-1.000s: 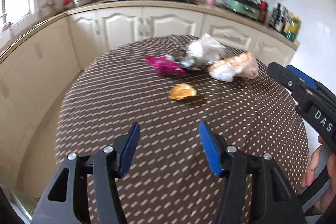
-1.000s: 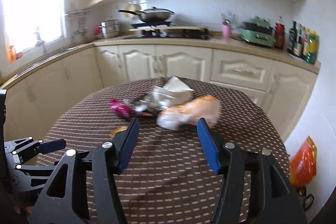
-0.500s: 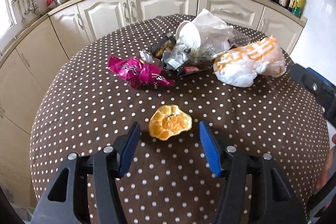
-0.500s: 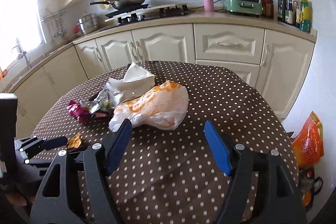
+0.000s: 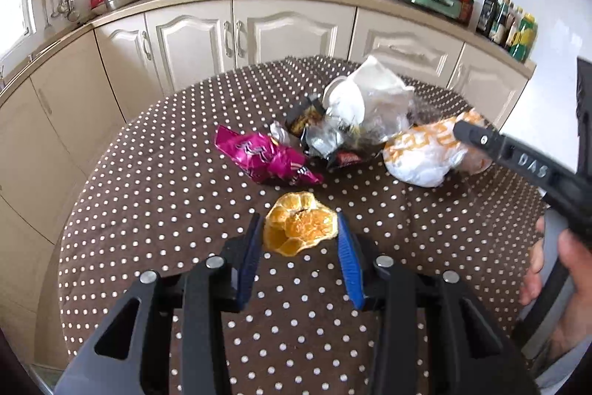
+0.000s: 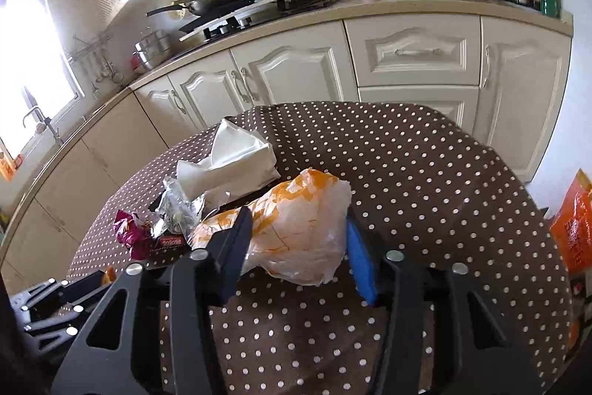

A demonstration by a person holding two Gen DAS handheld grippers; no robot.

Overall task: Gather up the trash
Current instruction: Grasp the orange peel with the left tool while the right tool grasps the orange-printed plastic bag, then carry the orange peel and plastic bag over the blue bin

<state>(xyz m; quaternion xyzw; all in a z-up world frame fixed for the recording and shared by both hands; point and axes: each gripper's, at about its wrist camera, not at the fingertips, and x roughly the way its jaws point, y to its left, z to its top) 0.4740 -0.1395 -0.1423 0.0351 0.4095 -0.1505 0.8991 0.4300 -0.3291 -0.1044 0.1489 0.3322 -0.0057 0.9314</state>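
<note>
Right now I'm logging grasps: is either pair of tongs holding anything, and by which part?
Neither has clearly closed yet. The left tongs bracket the orange peel at its sides; the right tongs straddle the orange-and-white plastic bag across its middle.
</note>
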